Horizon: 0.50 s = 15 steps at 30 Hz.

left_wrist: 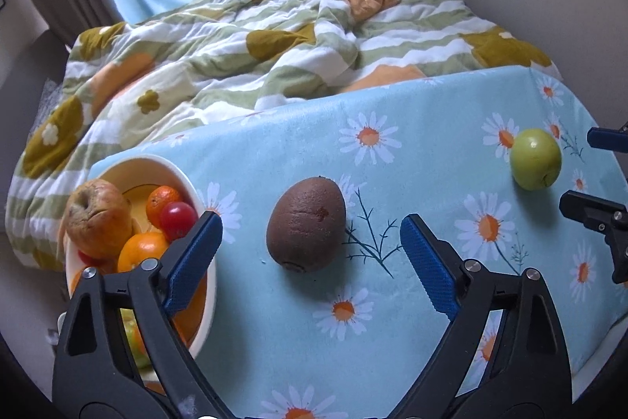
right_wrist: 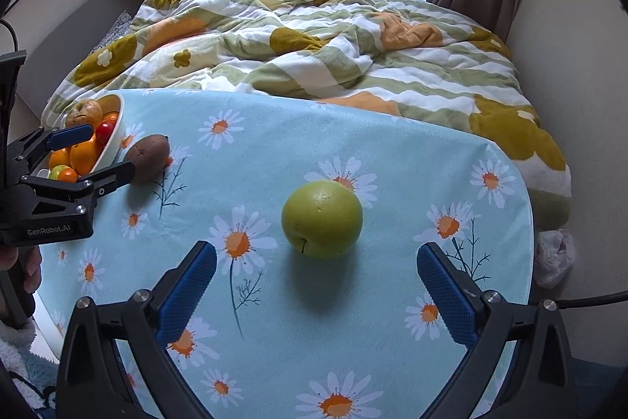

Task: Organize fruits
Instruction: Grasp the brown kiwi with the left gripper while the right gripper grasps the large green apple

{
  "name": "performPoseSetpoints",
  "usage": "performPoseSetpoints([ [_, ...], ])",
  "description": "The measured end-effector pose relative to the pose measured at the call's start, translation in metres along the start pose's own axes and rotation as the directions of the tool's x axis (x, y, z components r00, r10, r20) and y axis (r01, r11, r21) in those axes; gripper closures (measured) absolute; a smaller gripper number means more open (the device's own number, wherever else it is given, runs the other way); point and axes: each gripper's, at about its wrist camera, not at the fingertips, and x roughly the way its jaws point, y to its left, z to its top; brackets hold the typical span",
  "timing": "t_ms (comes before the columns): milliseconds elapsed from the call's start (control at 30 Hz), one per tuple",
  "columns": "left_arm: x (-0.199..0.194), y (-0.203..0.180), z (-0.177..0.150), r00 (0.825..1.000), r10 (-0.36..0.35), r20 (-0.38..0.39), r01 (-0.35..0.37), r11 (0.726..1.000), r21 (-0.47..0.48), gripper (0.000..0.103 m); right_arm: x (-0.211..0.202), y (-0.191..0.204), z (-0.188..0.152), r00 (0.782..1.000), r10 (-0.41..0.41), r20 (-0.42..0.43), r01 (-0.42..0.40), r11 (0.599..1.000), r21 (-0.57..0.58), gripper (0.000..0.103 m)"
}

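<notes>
A brown kiwi (left_wrist: 306,222) lies on the daisy-print tablecloth (left_wrist: 412,152). My left gripper (left_wrist: 311,216) is open, its blue pads on either side of the kiwi and clear of it. Left of it a cream bowl (left_wrist: 157,163) holds a brownish apple (left_wrist: 98,218), oranges (left_wrist: 141,254) and a red cherry tomato (left_wrist: 178,220). A green apple (right_wrist: 322,218) rests further right on the cloth. My right gripper (right_wrist: 316,252) is open just short of it, a pad on each side, not touching. The right wrist view also shows the left gripper (right_wrist: 100,152) beside the kiwi (right_wrist: 149,158) and bowl (right_wrist: 115,128).
Behind the table is a bed with a rumpled flowered quilt (right_wrist: 333,57), with curtains and a window beyond. The rounded table edge (right_wrist: 530,222) drops off at the right, where a plastic bag (right_wrist: 553,258) lies on the floor. A person's hand (right_wrist: 31,269) holds the left gripper.
</notes>
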Motion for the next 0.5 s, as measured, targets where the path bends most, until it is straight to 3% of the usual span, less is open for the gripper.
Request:
performPoseSetpoints([
  [233,0.026,-0.006,0.003,0.998,0.044,-0.044,-0.041,0.997,0.067,0.013,0.021,-0.007,0.002,1.000,0.028,-0.008,-0.028,1.000,0.012,0.001],
  [367,0.038,-0.002,0.004,0.997,0.004,-0.083,0.000,0.999,0.045,0.027,0.024,-0.008,0.004,0.998,0.061,0.012,-0.061,0.998,0.019,0.001],
  [500,0.045,0.001,0.002,0.992,-0.047,-0.114,0.049,0.999,0.011,0.029,0.028,-0.007,0.005,0.996,0.087,0.008,-0.087,0.996,0.036,0.001],
])
